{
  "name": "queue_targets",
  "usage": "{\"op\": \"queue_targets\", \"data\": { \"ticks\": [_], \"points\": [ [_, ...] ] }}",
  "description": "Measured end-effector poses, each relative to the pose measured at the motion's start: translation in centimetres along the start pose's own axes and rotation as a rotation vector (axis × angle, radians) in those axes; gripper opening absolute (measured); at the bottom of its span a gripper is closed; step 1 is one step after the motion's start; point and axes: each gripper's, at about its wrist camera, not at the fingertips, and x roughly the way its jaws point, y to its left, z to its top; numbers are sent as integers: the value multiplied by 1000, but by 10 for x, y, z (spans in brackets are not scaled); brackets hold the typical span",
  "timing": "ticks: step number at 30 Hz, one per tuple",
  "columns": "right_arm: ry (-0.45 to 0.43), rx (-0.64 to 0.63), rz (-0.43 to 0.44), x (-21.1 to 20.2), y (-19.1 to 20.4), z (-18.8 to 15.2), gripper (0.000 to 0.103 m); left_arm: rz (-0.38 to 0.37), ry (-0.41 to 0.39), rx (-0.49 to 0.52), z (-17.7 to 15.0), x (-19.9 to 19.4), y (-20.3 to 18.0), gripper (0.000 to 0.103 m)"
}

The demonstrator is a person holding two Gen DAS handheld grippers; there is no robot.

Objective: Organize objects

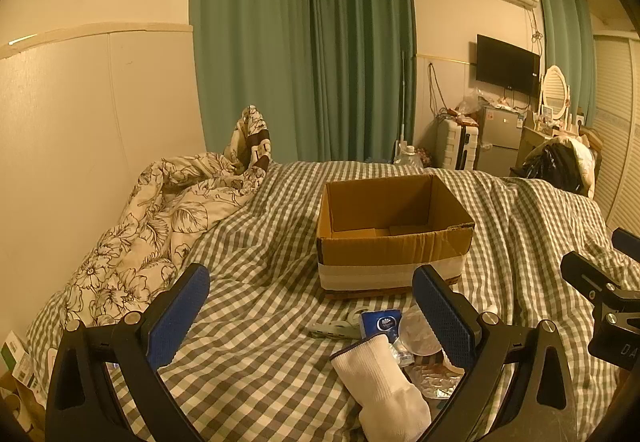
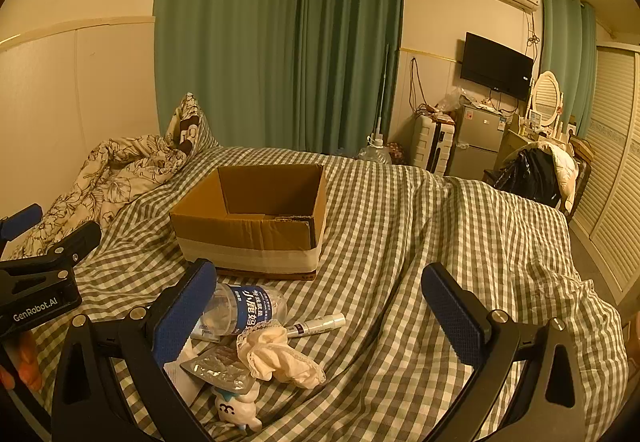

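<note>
Checked bedding (image 2: 400,242) covers the bed I am working over, with a flowered quilt (image 1: 160,210) bunched against the wall and green curtains (image 2: 280,42) behind. On it stands an open cardboard box (image 1: 388,230), apparently empty, and nearer to me lies a small heap of loose things.

From my left gripper (image 1: 308,318), jaws wide and holding nothing, the heap lies ahead and to the right, close against the right finger. A white sock (image 1: 380,382) runs from between the fingers down towards the frame's bottom edge, its long axis slanting down and to the right. Just beyond it I see a blue packet (image 1: 380,324) and a grey clip-like item I cannot identify.

My right gripper (image 2: 320,318) is also spread wide and empty, and the heap sits at its left finger. This view gives what the left one hides: a crushed water bottle (image 2: 248,308) lying crosswise, a white pen-like tube (image 2: 320,324) pointing up and to the right, a crumpled cream cloth (image 2: 280,354), a foil blister pack (image 2: 224,366) and a small white figurine (image 2: 236,410).

I judge nothing has gone into the box yet. The heap lies between the two grippers, so either could reach it; the cloth looks best centred for the right.
</note>
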Motion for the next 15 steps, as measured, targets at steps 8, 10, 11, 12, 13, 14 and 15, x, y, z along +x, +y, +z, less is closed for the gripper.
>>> {"op": "queue_targets", "data": {
  "ticks": [8, 10, 11, 12, 13, 14, 15],
  "points": [
    [1, -1, 1, 0, 0, 0, 103, -2, 1, 2, -1, 0, 0, 103],
    [1, -1, 0, 0, 0, 0, 103, -2, 1, 2, -1, 0, 0, 103],
    [1, -1, 1, 0, 0, 0, 103, -2, 1, 2, -1, 0, 0, 103],
    [1, -1, 0, -1, 0, 0, 103, -2, 2, 1, -1, 0, 0, 103],
    [1, -1, 0, 0, 0, 0, 103, -2, 2, 1, -1, 0, 0, 103],
    [1, -1, 0, 0, 0, 0, 103, -1, 2, 1, -1, -1, 0, 103],
    [1, -1, 0, 0, 1, 0, 103, -1, 2, 1, -1, -1, 0, 103]
  ]
}}
